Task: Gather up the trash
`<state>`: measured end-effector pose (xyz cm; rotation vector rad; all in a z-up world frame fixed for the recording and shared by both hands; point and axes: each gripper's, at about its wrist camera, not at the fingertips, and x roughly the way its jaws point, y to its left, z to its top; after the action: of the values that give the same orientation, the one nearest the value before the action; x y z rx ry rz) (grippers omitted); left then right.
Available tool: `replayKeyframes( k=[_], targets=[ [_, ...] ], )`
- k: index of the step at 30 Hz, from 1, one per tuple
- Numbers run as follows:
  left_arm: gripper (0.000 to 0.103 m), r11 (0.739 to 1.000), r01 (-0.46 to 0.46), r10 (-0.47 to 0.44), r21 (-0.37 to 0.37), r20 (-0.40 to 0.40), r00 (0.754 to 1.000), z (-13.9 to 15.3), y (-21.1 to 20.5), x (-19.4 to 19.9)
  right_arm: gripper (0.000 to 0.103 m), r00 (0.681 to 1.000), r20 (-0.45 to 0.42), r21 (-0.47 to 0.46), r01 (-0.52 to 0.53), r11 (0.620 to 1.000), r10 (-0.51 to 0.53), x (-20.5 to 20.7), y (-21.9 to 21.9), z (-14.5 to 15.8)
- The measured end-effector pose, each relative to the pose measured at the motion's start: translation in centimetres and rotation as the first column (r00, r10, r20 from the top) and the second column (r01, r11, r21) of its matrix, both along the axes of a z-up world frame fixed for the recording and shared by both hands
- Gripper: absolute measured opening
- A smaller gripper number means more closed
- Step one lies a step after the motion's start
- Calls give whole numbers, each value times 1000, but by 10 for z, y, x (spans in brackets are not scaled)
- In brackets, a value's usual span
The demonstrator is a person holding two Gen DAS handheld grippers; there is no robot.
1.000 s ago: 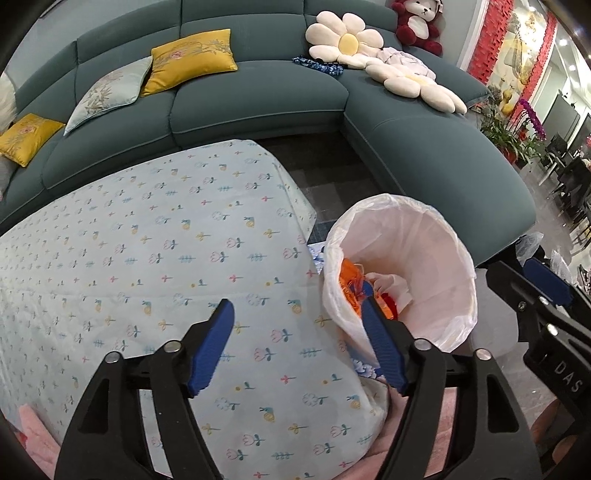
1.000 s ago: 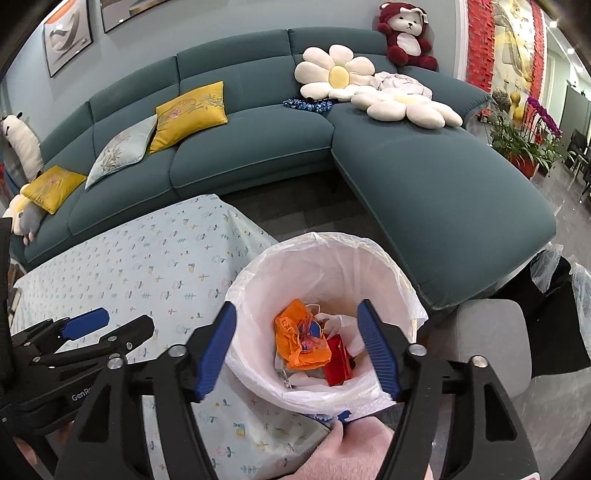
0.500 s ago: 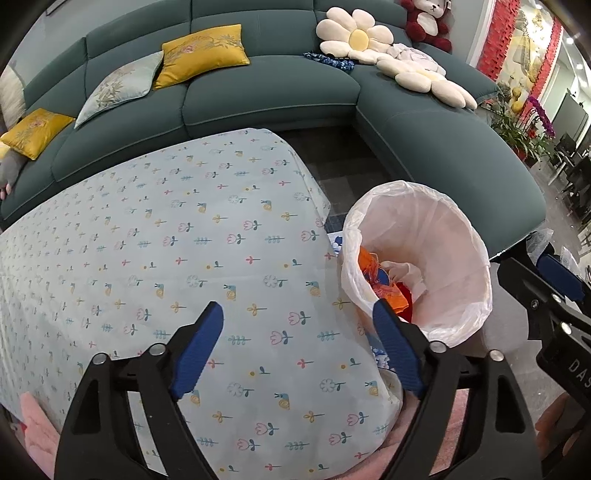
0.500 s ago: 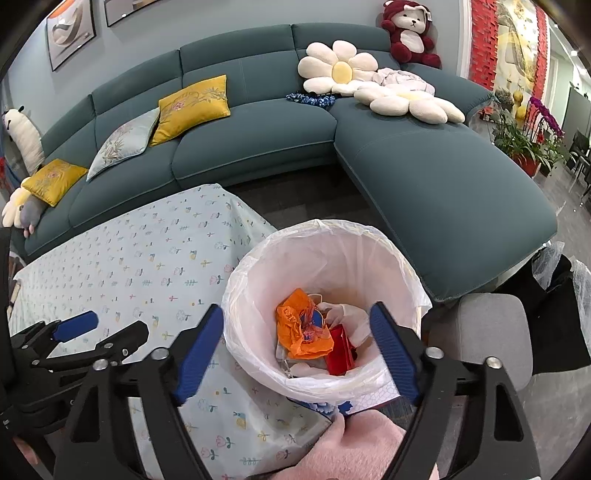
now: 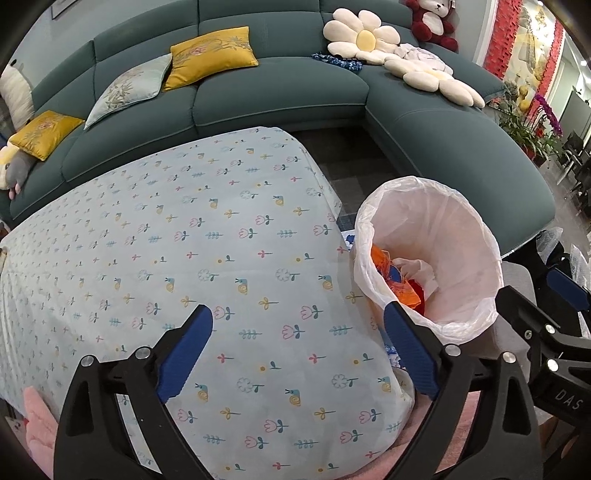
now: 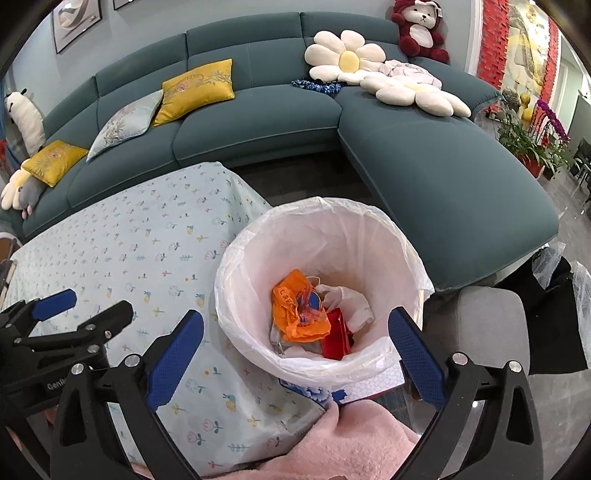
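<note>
A bin lined with a white bag [image 6: 258, 236] [image 5: 476, 236] stands beside the table. Inside lie an orange plastic bag [image 6: 295, 314] [image 5: 384, 266], a red packet [image 6: 334, 334] and crumpled white paper [image 6: 351, 299]. My right gripper [image 6: 295, 350] hovers above the bin's near rim, its jaws still opening, nothing between them. My left gripper [image 5: 299, 349] hangs over the flowered tablecloth [image 5: 184, 240] to the left of the bin, jaws also opening and empty. Each gripper shows at the edge of the other's view.
A teal corner sofa [image 6: 258, 122] with yellow cushions [image 6: 199, 88], flower pillows [image 6: 347, 55] and a red plush bear [image 6: 419, 29] lies beyond. A grey stool [image 6: 484, 321] stands right of the bin. Pink fabric [image 6: 351, 443] lies under the grippers.
Both grippers' jaws have spread wider apart. The bin and its contents look the same, shifted slightly in view.
</note>
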<state>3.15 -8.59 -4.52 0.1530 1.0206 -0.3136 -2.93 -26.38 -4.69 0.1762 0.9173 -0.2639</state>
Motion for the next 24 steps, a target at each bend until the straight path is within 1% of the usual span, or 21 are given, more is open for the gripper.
replayKeyframes(
  k=[8, 24],
  targets=[
    [90, 1000, 4, -4, 12, -3, 1000, -4, -2, -2, 96, 1000, 7, -29, 6, 1000, -5, -7, -1, -2],
    [90, 998, 17, -18, 54, 18, 1000, -8, -8, -7, 96, 1000, -5, -54, 8, 999, -9, -9, -2, -7]
  ],
)
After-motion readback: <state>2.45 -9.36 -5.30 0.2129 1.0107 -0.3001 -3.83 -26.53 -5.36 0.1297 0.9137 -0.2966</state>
